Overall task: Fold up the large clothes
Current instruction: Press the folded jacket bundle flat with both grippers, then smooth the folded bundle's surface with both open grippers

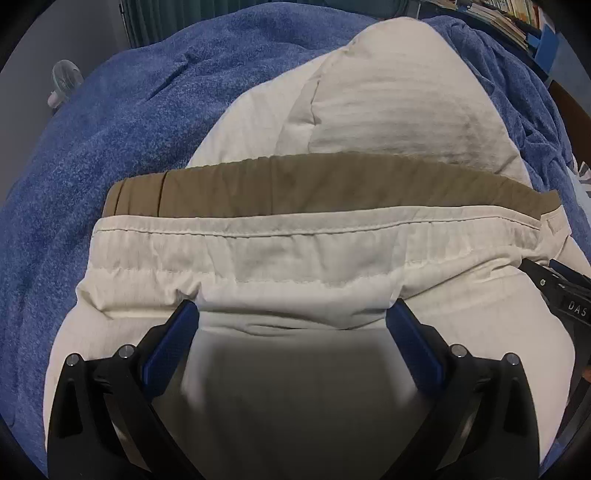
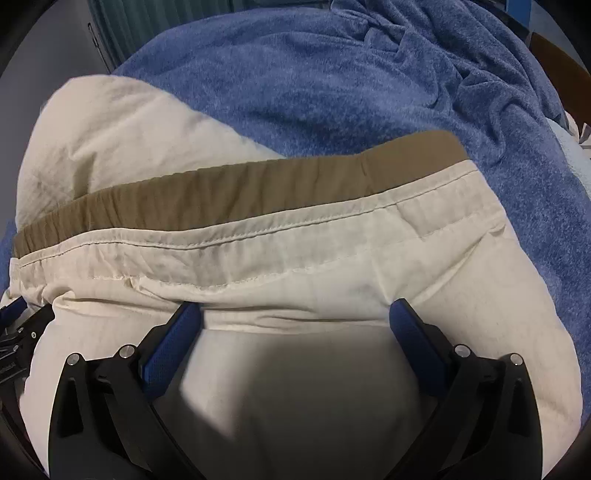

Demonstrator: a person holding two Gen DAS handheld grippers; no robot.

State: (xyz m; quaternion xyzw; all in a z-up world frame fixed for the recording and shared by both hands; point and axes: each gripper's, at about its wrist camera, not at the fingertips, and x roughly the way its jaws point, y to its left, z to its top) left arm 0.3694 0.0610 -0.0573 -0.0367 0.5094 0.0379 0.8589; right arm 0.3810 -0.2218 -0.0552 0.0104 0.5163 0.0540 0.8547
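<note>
Cream trousers (image 1: pixel 295 266) with a tan inner waistband (image 1: pixel 295 188) lie on a blue blanket; they also show in the right wrist view (image 2: pixel 295 258), with the waistband (image 2: pixel 236 192) facing away. My left gripper (image 1: pixel 293 314) is open, its blue pads (image 1: pixel 170 339) wide apart and pressing on the fabric just below the waistband hem. My right gripper (image 2: pixel 295 314) is also open, with its pads (image 2: pixel 415 339) on the same cloth to the right. Neither gripper pinches any fabric. A trouser leg (image 1: pixel 388 99) stretches away beyond the waistband.
A fuzzy blue blanket (image 1: pixel 110 129) covers the bed under the trousers and bunches up at the far right (image 2: pixel 461 74). The right gripper's black body (image 1: pixel 561 295) shows at the left view's right edge. A small fan (image 1: pixel 64 81) stands far left. Bookshelves (image 1: pixel 509 18) are behind.
</note>
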